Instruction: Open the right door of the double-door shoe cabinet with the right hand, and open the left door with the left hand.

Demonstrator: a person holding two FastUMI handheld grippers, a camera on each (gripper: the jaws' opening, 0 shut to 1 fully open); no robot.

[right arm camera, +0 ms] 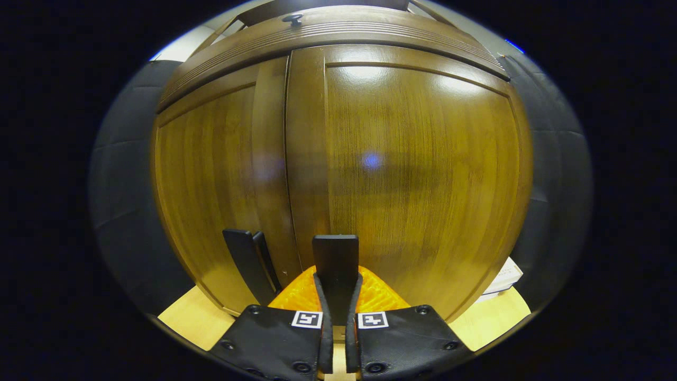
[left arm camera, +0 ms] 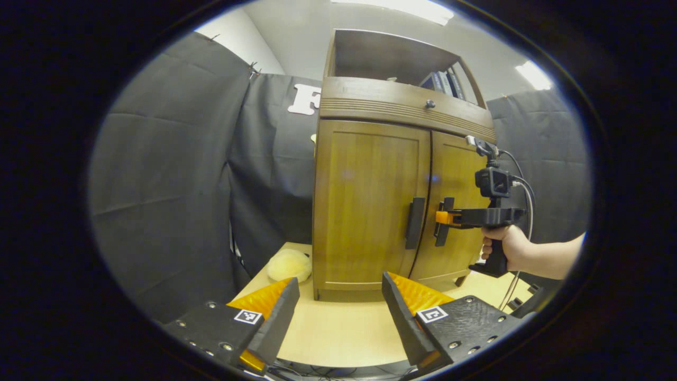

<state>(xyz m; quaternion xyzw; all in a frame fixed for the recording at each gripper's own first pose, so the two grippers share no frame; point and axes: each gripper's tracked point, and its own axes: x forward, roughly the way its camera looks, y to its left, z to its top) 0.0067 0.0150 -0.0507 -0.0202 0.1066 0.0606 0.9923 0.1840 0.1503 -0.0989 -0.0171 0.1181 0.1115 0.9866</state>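
**Gripping the right door handle; left door not yet engaged**

Clamping on the right door handle (right arm camera: 335, 254) is the state we read in the right gripper view: the right gripper (right arm camera: 335, 296) has its two fingers drawn nearly together, one on each side of the dark vertical bar. In the left gripper view we see the same tool held in a hand (left arm camera: 508, 246), its tip at the right door handle (left arm camera: 443, 228). We hold the left gripper (left arm camera: 338, 312) wide open and empty, back from the cabinet and above the table (left arm camera: 338, 330).

The shoe cabinet (left arm camera: 394, 190) stands on the table with both doors appearing shut. The left door handle (left arm camera: 415, 222) sits just beside the right one, across the centre seam.

Handling, as we judge it:
- The doors are rigid wood panels, probably light to swing on side hinges.
- The lacquered faces look slippery; we take hold only on the handle bars.
- The bars are stiff and narrow, so a firm pinch across the bar is needed.

Clearance:
- The right door (right arm camera: 418, 169) needs room to swing outward, toward the hand.
- The left door (left arm camera: 365, 201) has open table in front of it; a yellowish soft object (left arm camera: 289, 264) lies near the cabinet's left corner, beside the black cloth wall (left arm camera: 174, 174).
- The handles sit close, so the left gripper must enter without striking the right one.
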